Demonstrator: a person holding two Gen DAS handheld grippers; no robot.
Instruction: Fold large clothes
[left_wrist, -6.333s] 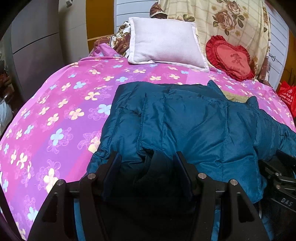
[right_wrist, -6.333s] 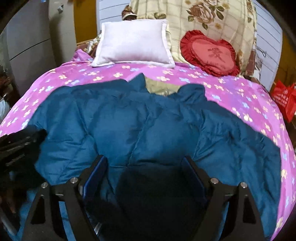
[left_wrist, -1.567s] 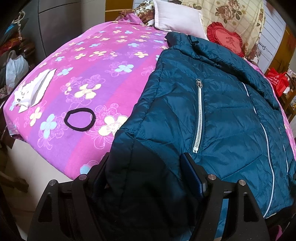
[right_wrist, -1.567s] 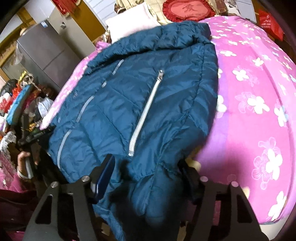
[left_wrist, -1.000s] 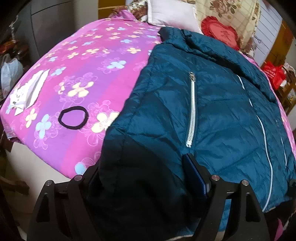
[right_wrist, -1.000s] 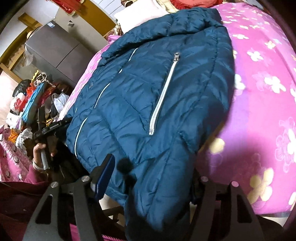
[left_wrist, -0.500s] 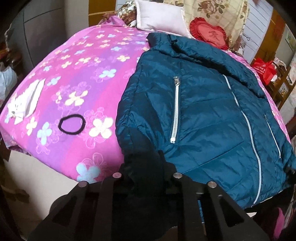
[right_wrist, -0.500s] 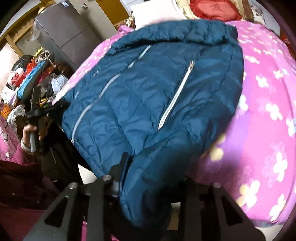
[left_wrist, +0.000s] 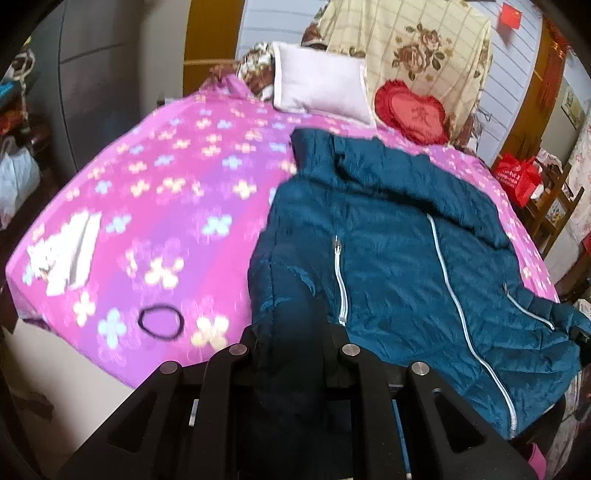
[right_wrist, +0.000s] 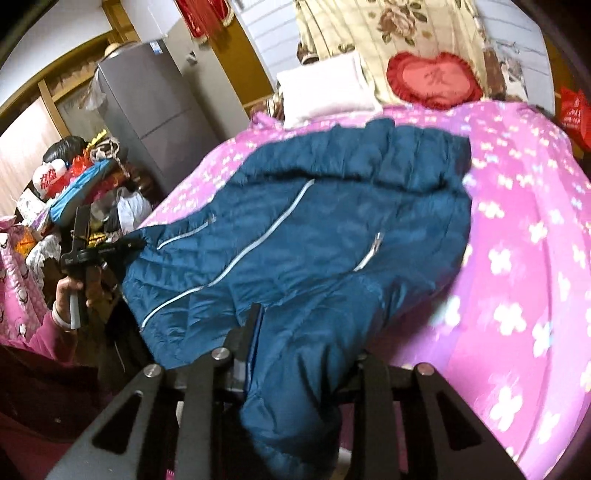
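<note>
The jacket now lies flatter (bottom edge at 6 o'clock); left gripper and right gripper both pinch it.

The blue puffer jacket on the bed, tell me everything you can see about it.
The jacket is dark teal, quilted and slightly shiny, like nylon. It lies front up on the pink flowered bedspread, its collar toward the white pillow. A pale main zipper runs down the front, apparently closed, with a slanted silver pocket zipper on each side. The hem hangs off the near bed edge, where the left gripper and the right gripper each pinch a bottom corner in closed jaws.
</note>
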